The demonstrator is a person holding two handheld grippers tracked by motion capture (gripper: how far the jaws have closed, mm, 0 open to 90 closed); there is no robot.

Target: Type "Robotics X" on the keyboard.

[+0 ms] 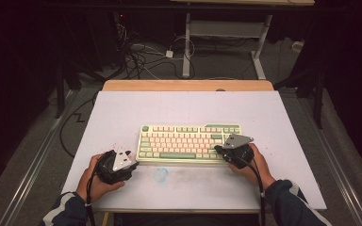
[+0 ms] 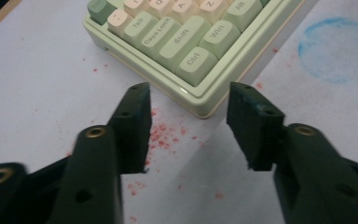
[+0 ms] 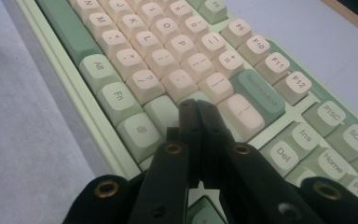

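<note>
The green-and-cream keyboard point(image 1: 190, 142) sits mid-worktop point(image 1: 122, 113). The right hand-held gripper point(image 3: 198, 116), jaws pressed together, rests over its right-hand keys, probably to steady or press. The left hand-held gripper point(image 2: 189, 121) stands half-open, empty, just off the near-left corner. White sheet speckled red, with a blue smudge point(image 1: 161, 174); dark room, cables beyond.

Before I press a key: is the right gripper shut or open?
Shut. In the right gripper view the right gripper has its two black jaws pressed together with nothing between them, tips over the right end of the keyboard.
</note>
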